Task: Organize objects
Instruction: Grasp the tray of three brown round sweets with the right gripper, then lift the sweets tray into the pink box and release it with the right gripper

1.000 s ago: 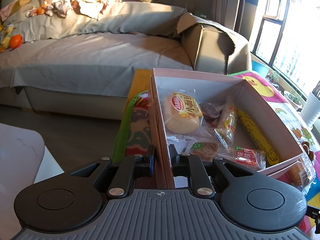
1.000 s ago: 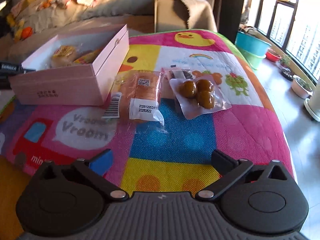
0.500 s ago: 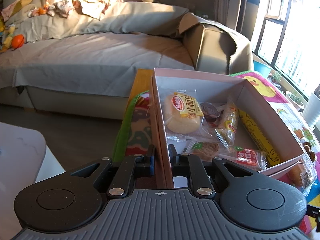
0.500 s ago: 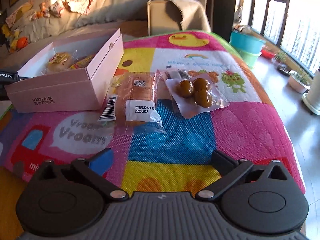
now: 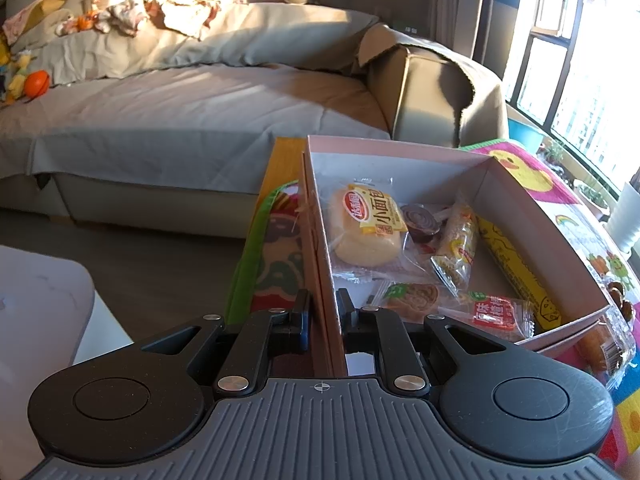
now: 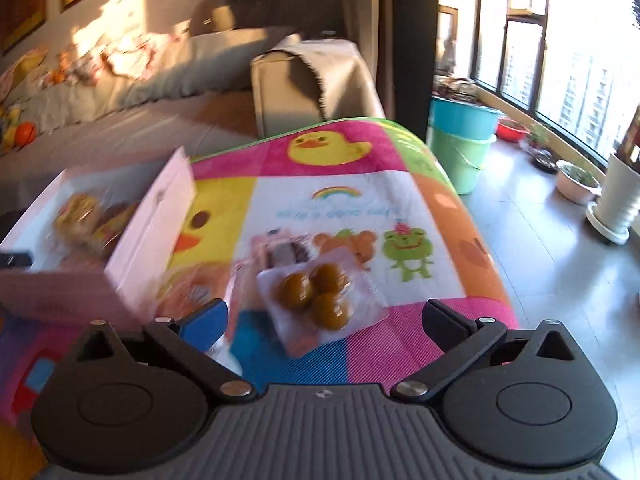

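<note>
L gripper (image 5: pixel 323 312) points down-fwd at the near-left corner of the open pink cardboard box (image 5: pixel 532 216), fingers (image 5: pixel 301 316) clamped on its left wall, one pad outside, one inside. R gripper (image 6: pixel 324 320) hovers tilted down over the counter's bright cartoon-patchwork mat (image 6: pixel 352 208), fingers wide apart, gripping nothing; view blurred.

Box sits at the mat's left edge, near the grey sofa (image 5: pixel 180 112). Inside, 5 wrapped snacks that I can count: 1 round pale bun in clear wrapper w/ red-yellow label (image 5: pixel 366 228), 1 dark round sweet (image 5: pixel 420 220), 1 orange-yellow pack (image 5: pixel 456 248), 1 brown biscuit pack (image 5: pixel 412 296), 1 red-label pack (image 5: pixel 496 314). A yellow strip lies along the right wall.

On the mat just right of the box: 1 clear bag w/ 3 brown balls (image 6: pixel 316 292), 1 orange bread pack (image 6: pixel 196 288), 1 small pink packet (image 6: pixel 280 252) behind the bag.
</note>
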